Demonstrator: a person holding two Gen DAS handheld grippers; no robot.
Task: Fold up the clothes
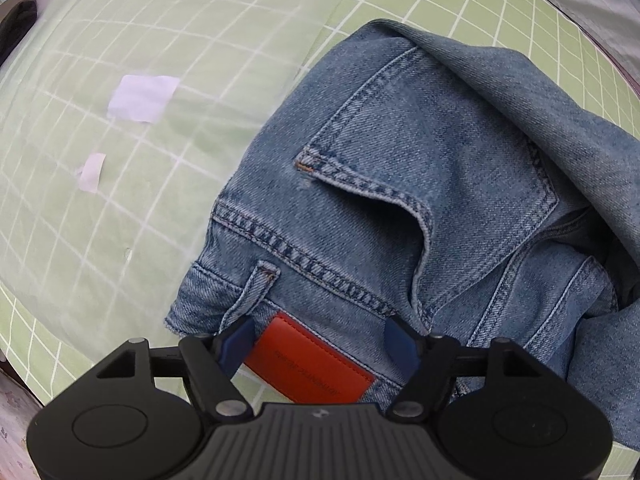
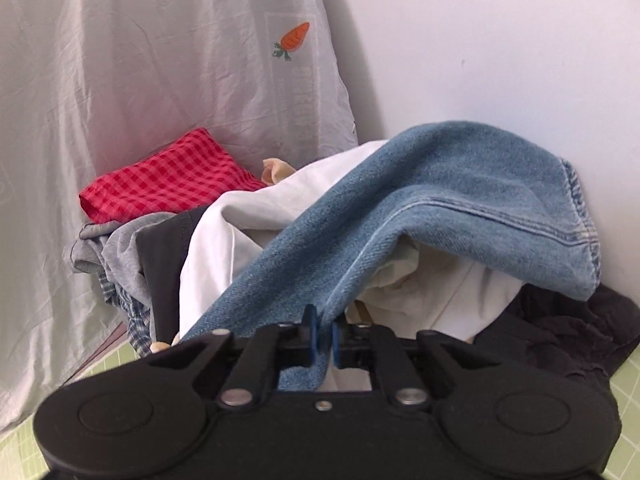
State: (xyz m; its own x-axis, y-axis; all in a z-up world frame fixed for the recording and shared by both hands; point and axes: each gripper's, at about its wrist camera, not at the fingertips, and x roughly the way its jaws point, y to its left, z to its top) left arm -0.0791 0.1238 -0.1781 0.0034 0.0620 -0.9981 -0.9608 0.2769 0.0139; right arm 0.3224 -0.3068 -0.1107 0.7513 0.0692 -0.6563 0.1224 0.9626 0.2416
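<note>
green grid mat [image 1: 440, 8] with two white tape pieces [image 1: 142, 98]; carrot-print sheet [image 2: 160, 60] behind.

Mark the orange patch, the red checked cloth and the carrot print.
orange patch [image 1: 310, 364], left wrist view, middle of the leather.
red checked cloth [image 2: 168, 178], right wrist view, top face.
carrot print [image 2: 295, 38], right wrist view, orange body.

Left gripper [image 1: 320, 346] spread wide, blue fingers [image 1: 240, 344] well apart. Right gripper [image 2: 323, 338] pinched nearly closed on denim jeans [image 2: 420, 200].
</note>
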